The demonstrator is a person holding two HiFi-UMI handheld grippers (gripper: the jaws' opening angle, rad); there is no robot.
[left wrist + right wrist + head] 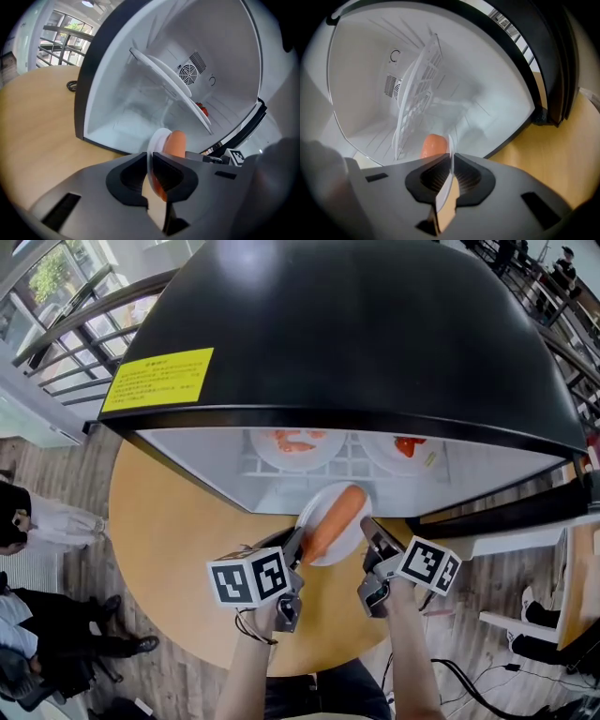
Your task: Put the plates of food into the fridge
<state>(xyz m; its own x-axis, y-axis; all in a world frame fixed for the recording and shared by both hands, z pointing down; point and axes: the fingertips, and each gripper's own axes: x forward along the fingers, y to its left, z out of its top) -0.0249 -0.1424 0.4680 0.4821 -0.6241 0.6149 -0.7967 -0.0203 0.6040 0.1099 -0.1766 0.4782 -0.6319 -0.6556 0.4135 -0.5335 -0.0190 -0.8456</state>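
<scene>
Your left gripper [296, 547] and right gripper [371, 534] each pinch opposite rims of the round white plate [349, 538] carrying a long orange sausage [336, 519]. You hold it over the round wooden table [178, 531], at the open mouth of the black fridge [356, 334]. Two filled plates [295, 444] occupy the white wire shelf [352, 465] inside.

Round wooden tabletop [164, 531]; grey-brown plank floor [66, 465]; daylit windows [47, 273] behind dark railings [103, 310], upper left; white furniture [511, 620] at right, possibly a chair frame.
</scene>
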